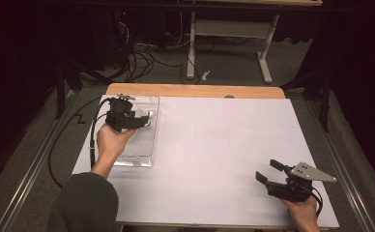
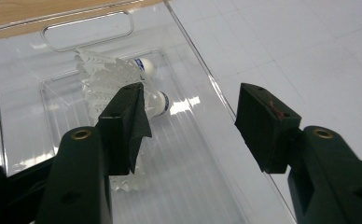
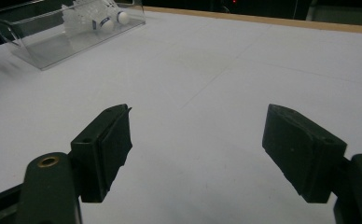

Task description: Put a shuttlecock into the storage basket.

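White table [image 1: 214,145] under dim light, dark floor and cables behind. Near edge, the right tool [image 1: 270,173] rests low with jaws spread wide, nothing between them. Farther off at the left, the left tool [image 1: 144,119] hangs over the clear tray [image 1: 142,157], jaws wide and gripping nothing, two white shuttlecocks [image 2: 109,77] lying inside the tray

Your desk [image 1: 214,145] wears a white gridded sheet [image 1: 234,159] over its wooden top, and a clear plastic tray [image 1: 144,145] sits directly on that sheet at the far left corner.
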A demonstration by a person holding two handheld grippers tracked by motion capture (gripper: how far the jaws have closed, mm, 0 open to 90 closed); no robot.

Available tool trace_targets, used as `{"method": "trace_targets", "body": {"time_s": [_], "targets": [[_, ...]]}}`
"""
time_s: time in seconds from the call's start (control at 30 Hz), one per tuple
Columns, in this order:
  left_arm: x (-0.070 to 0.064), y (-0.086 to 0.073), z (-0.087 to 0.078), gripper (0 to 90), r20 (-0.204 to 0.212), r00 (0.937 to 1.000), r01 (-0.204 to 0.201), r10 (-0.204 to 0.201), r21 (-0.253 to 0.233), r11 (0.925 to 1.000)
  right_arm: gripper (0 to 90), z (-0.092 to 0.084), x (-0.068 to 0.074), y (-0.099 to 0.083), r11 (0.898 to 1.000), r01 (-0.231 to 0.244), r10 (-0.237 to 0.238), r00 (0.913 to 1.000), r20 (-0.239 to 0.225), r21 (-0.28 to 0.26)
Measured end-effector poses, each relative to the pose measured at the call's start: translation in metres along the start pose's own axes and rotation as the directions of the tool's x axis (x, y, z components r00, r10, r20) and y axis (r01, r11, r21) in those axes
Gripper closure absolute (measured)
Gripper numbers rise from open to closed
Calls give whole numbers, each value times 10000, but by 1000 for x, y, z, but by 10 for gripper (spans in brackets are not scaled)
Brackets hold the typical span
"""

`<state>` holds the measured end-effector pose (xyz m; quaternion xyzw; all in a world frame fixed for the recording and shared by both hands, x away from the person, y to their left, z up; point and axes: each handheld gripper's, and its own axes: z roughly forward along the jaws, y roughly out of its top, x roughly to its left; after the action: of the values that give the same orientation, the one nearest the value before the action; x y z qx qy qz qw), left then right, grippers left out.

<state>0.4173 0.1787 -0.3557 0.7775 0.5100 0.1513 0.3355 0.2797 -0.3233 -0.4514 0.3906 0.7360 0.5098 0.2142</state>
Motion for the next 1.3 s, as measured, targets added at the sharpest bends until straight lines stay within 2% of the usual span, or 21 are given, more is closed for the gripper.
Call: {"method": "trace_targets", "body": {"time_s": [0.3, 0.53, 1.3], "targets": [[-4, -5, -6, 427, 94, 9999, -111, 114, -259, 9996, 240, 0, 0, 0, 10000, -5, 6, 10000, -3, 10], [-6, -10, -7, 427, 243, 9997, -73, 80, -291, 9995, 240, 0, 0, 0, 10000, 20, -20, 10000, -6, -2], [-15, -16, -15, 427, 456, 9983, -351, 375, -517, 9980, 240, 0, 0, 0, 10000, 8, -8, 10000, -16, 5]]}}
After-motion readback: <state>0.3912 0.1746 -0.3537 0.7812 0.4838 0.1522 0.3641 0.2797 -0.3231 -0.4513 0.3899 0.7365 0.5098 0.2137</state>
